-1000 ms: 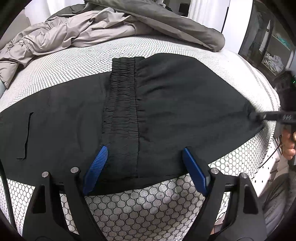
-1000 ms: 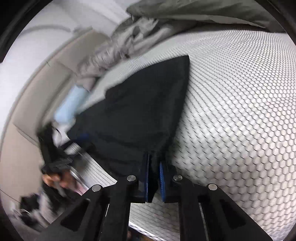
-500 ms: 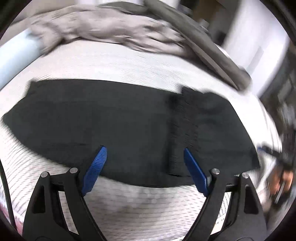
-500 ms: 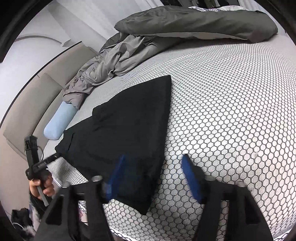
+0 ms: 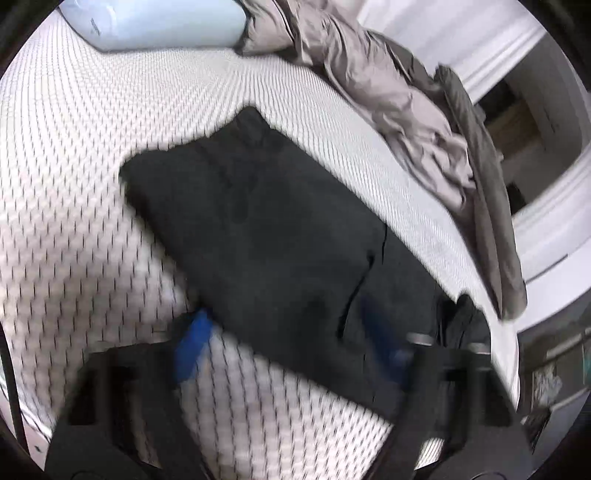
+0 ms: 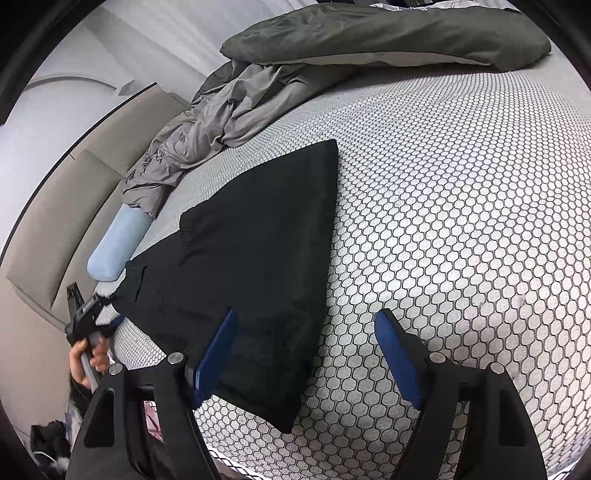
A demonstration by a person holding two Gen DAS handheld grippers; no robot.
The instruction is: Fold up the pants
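Black pants (image 5: 277, 229) lie flat on the honeycomb-patterned mattress (image 5: 74, 184), folded over at one end. In the blurred left wrist view my left gripper (image 5: 288, 343) hovers at the pants' near edge by the pocket slit. Its jaws are closing, with fabric lying between them and unpinched. The right wrist view shows the pants (image 6: 251, 266) as a dark wedge with a corner near me. My right gripper (image 6: 308, 354) is over that corner. Its jaws are opening and nothing is gripped. Far left in that view, a hand (image 6: 86, 362) holds the left gripper (image 6: 88, 317) at the pants' other end.
A crumpled grey duvet (image 6: 369, 33) lies along the far side of the mattress (image 6: 443, 221). A light blue pillow (image 6: 118, 243) rests against the beige headboard (image 6: 55, 221). The same pillow (image 5: 155, 22) and duvet (image 5: 388, 92) lie beyond the pants in the left wrist view.
My left gripper swept sideways along the pants from the waistband to the pocket end, rolling as it went, and its jaws narrowed. The right gripper let go of the pants corner and opened wide.
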